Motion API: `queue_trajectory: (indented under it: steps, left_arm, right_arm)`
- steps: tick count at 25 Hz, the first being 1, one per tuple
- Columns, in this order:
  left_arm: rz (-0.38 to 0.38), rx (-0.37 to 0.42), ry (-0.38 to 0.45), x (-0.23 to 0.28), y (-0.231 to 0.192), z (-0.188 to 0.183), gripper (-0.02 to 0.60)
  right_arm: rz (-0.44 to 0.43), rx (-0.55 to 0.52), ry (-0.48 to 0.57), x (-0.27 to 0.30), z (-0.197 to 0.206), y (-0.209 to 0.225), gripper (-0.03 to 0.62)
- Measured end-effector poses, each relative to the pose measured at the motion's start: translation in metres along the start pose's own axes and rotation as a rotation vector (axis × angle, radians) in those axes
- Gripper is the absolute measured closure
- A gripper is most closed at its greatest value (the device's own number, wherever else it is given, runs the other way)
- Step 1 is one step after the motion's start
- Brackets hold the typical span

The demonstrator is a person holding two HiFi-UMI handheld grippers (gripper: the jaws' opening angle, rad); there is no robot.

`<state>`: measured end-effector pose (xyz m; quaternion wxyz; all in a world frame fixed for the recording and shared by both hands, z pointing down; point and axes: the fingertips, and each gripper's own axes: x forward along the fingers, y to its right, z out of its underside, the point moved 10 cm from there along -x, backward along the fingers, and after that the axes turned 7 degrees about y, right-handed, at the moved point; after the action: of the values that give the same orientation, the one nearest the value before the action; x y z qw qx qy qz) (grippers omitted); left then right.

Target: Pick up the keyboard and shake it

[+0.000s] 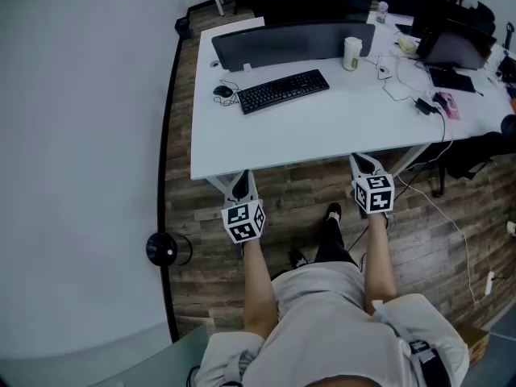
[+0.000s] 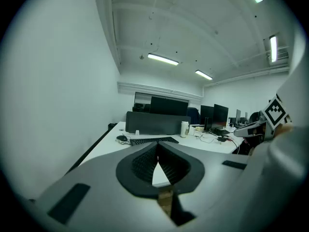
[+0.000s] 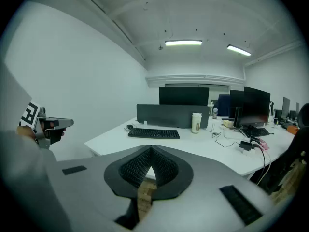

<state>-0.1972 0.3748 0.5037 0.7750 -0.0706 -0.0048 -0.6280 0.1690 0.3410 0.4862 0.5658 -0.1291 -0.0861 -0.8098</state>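
A black keyboard lies flat on the white desk, in front of a dark screen panel. It also shows far ahead in the left gripper view and in the right gripper view. My left gripper hovers at the desk's near edge, left of centre, shut and empty. My right gripper is at the same edge further right, also shut with nothing in it. Both are well short of the keyboard. The ribbed pads meet at the tips in each gripper view.
A black mouse sits left of the keyboard, a pale cup to its right. Cables, a pink item and monitors crowd the desk's right side. A grey wall runs along the left; a round black object stands on the wood floor.
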Motion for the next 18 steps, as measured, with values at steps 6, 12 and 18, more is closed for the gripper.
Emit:
queue_trajectory:
  steps: [6, 12, 18]
  left_arm:
    - [0.002, 0.007, 0.013, 0.005, -0.002, -0.003, 0.566]
    - [0.006, 0.010, 0.001, 0.014, -0.005, -0.001, 0.566]
    - [0.010, -0.018, -0.001, 0.030, -0.004, 0.000, 0.566]
  right_arm:
    - [-0.008, -0.006, 0.013, 0.006, -0.003, -0.002, 0.554]
    - [-0.003, 0.015, 0.030, 0.014, -0.004, 0.000, 0.554]
    - [-0.006, 0.032, 0.036, 0.023, -0.007, 0.008, 0.554]
